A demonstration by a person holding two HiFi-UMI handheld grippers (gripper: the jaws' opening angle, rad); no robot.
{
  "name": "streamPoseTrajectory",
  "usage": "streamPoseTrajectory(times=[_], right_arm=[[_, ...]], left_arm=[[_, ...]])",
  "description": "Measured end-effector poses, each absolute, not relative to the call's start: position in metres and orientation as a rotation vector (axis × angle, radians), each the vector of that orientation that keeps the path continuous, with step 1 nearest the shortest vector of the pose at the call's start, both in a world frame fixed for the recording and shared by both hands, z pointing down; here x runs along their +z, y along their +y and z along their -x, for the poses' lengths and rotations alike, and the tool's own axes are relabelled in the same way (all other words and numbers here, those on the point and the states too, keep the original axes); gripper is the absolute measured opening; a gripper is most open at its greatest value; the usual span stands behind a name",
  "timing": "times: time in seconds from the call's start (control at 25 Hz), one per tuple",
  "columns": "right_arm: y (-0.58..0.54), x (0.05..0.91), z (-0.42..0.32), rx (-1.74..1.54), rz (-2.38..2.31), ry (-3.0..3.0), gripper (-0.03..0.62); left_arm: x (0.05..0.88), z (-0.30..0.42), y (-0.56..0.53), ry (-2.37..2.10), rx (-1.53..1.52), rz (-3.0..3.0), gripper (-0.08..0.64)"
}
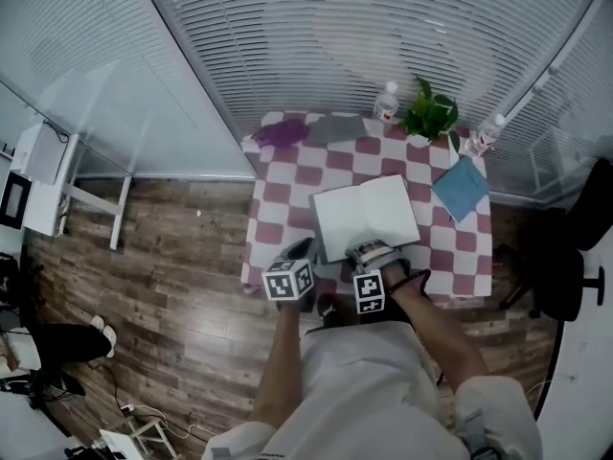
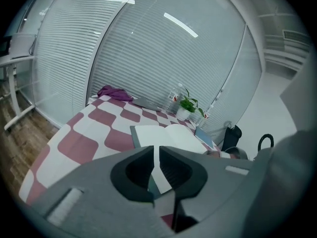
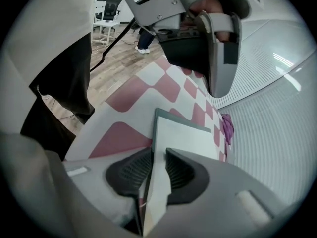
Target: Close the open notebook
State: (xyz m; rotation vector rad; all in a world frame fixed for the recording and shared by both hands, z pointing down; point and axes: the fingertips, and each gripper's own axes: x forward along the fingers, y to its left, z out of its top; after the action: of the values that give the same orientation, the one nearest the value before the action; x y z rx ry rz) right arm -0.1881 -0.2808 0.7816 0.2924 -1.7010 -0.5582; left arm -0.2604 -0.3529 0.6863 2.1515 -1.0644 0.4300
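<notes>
The right claw (image 3: 154,168) is pinched on the near edge of the open notebook (image 3: 187,137), which lies flat on the surface (image 3: 124,135) just ahead of it. The left claw (image 2: 155,166) is closed and empty, with the notebook ahead of it. The pages look light and floppy, so the stiff cover's edge is likely the better hold.

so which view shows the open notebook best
The head view: the whole open notebook lies on the checkered table, both pages showing. The left gripper view shows it foreshortened; the right gripper view shows only one half, edge-on, its near edge between the jaws of the right gripper.
</notes>
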Motion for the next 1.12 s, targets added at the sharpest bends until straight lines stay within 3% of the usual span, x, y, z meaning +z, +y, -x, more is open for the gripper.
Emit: streamPoseTrajectory(times=[0.12,0.52,1.12], right_arm=[[-0.286,0.778,0.186,-0.559,-0.323,-1.701,0.075],[-0.287,0.739,0.181,-0.483,-0.586,-1.858,0.049],[-0.286,0.723,0.168,-0.408,-0.762,-1.908,0.046]], left_arm=[[0.685,0.261,-0.358,-1.046,0.432,-2.148,0.036],[0.714,0.232,-0.34,-0.815,0.436,-2.052,0.215],[0.702,0.194,-0.354,-0.694,0.281,-2.021,0.233]])
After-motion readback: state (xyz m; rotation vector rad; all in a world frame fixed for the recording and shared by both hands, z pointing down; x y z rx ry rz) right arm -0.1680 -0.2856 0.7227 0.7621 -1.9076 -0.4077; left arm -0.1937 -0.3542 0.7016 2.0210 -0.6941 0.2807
